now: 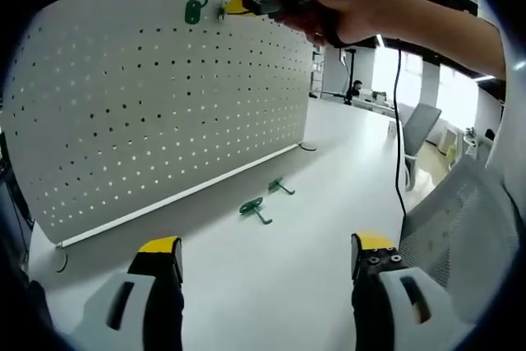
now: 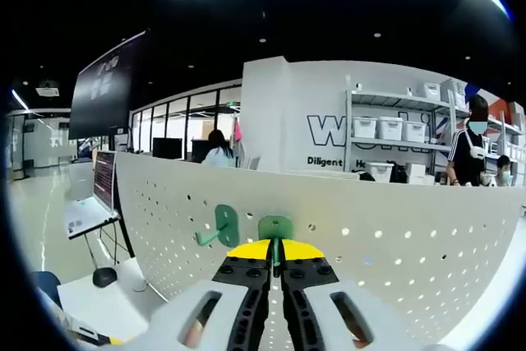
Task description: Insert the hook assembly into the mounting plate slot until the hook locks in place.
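1. The right gripper [image 2: 276, 262] is pressing a green hook [image 2: 275, 230] against the white pegboard [image 1: 164, 104], near the board's top edge; its jaws are closed narrow on the hook's stem, with the flat back plate of the hook lying against the board.
2. A second green hook [image 2: 220, 226] is already hanging just beside it, toward the board's near upper corner, its arm pointing out from the board.
3. In the left gripper view, a person's hand [image 1: 345, 7] is carrying the right gripper at the board's top edge.
4. The left gripper [image 1: 267, 256] is hovering over the white surface [image 1: 329, 170] with its jaws wide and holding nothing.
5. Two spare hooks [image 1: 253, 207] are lying loose on the surface, near the board's bottom edge and close together.
6. To do this step well, the person would probably keep the back plate flat to the board, line its tabs up with the holes, then push in and down until it seats; a tilted stem could jam it.
7. No container is present; the spare hooks are resting directly on the surface.
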`<state>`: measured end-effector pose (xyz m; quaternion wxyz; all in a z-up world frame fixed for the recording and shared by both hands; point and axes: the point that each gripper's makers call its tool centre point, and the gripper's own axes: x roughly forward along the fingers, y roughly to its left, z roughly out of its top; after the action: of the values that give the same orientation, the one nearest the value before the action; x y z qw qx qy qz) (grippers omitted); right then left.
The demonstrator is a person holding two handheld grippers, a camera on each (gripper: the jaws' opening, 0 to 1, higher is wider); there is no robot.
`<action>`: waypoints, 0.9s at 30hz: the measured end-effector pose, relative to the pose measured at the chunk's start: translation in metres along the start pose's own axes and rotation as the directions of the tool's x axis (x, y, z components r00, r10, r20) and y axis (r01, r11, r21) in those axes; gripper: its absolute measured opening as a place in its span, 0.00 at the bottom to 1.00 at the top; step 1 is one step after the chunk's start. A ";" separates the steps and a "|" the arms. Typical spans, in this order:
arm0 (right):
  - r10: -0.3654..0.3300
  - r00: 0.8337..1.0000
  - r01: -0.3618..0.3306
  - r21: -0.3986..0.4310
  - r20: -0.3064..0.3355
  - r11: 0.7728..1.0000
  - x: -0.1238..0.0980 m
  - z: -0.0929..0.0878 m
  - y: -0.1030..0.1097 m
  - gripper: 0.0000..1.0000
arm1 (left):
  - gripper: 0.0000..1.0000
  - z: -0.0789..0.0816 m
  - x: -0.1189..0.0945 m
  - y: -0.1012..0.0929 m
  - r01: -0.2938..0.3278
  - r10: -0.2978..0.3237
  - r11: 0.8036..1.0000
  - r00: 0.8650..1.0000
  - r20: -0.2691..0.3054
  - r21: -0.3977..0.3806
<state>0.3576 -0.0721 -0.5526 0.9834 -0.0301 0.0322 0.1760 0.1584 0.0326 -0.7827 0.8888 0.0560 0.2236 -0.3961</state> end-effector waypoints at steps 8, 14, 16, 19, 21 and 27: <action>-0.010 1.000 0.010 0.016 -0.004 1.000 0.002 -0.002 -0.002 0.01 | 0.86 0.002 -0.001 0.001 -0.003 0.004 1.000 1.000 0.010 -0.012; -0.020 1.000 0.020 0.019 -0.003 1.000 0.005 0.000 -0.001 0.01 | 0.85 0.001 -0.001 0.001 -0.002 0.003 1.000 1.000 0.010 -0.016; -0.023 1.000 0.024 0.019 -0.006 1.000 0.005 -0.001 -0.002 0.01 | 0.85 0.002 -0.001 0.001 -0.003 0.004 1.000 1.000 0.011 -0.018; -0.032 0.999 0.032 0.033 -0.006 0.999 0.005 -0.001 -0.002 0.01 | 0.84 0.002 -0.002 0.003 -0.011 0.011 1.000 1.000 0.011 -0.011; -0.037 0.999 0.037 0.036 -0.008 0.999 0.005 -0.001 -0.002 0.01 | 0.84 0.003 -0.003 0.004 -0.013 0.013 1.000 1.000 0.015 -0.015; -0.081 0.996 0.082 0.033 -0.031 0.996 0.008 0.000 -0.001 0.01 | 0.83 0.001 -0.004 0.005 -0.017 0.017 1.000 1.000 0.013 -0.025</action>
<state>0.3650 -0.0705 -0.5535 0.9896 -0.0173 0.0483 0.1347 0.1600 0.0377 -0.7804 0.8943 0.0443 0.2219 -0.3860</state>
